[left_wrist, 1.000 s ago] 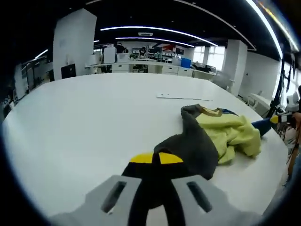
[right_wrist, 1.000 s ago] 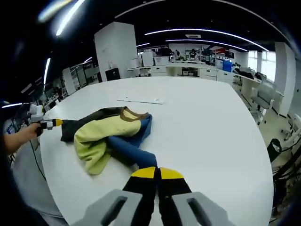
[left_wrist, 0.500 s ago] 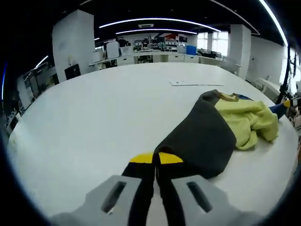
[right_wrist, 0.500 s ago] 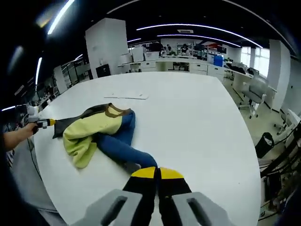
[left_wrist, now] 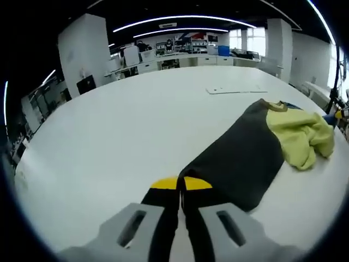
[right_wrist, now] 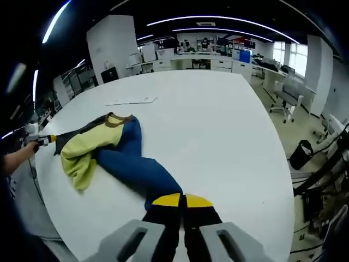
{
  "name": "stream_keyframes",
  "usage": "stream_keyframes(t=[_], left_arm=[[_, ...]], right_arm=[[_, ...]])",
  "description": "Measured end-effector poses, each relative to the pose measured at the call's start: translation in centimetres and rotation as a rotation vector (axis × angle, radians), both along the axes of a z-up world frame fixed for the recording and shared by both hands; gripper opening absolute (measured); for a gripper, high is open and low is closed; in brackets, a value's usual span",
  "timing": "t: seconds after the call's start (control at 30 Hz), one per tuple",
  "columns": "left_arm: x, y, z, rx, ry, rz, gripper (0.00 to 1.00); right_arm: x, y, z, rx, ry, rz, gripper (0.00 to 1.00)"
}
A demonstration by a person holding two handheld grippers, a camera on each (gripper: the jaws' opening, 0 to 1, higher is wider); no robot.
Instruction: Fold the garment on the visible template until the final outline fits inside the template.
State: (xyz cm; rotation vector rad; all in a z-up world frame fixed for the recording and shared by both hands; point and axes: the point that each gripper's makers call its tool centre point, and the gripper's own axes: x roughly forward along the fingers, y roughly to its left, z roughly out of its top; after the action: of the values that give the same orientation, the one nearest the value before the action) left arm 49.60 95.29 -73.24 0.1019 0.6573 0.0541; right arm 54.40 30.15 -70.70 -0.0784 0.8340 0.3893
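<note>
Since a second ago you have drawn your two hands apart, and the garment (left_wrist: 256,147) has stretched from a bunched heap into a long band across the white desk (left_wrist: 120,125).

Your left gripper (left_wrist: 180,188) has its jaws together, clamped on the dark grey end of the garment, which spreads away from the yellow tips as a flat, widening panel. Beyond the grey panel, a crumpled yellow part (left_wrist: 302,136) sits bunched toward the desk's far right edge in the left gripper view, with a brown collar band showing at its top. Your right gripper (left_wrist: 341,114) shows small at that far edge.

Your right gripper (right_wrist: 182,201) likewise has its jaws together, clamped on the blue end of the garment (right_wrist: 128,166). From the tips the blue cloth runs out in a twisted strip to the yellow bunch (right_wrist: 82,153) and the brown collar. Past that, the grey end reaches your left gripper (right_wrist: 46,140) and your hand (right_wrist: 22,153) at the desk's edge.

A thin flat sheet (right_wrist: 131,101) lies on the desk (right_wrist: 218,125) beyond the garment, apart from it.
</note>
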Motion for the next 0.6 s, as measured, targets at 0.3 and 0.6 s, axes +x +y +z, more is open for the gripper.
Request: stream_keyframes(t=[0.3, 0.6], left_arm=[[0.2, 1.5, -0.5, 0.047, 0.034, 0.020, 0.00], [1.8, 2.6, 0.2, 0.060, 0.036, 0.040, 0.00]], right_arm=[[0.7, -1.8, 0.6, -0.096, 0.011, -0.002, 0.00], [0.1, -4.5, -0.2, -0.147, 0.065, -0.053, 0.00]])
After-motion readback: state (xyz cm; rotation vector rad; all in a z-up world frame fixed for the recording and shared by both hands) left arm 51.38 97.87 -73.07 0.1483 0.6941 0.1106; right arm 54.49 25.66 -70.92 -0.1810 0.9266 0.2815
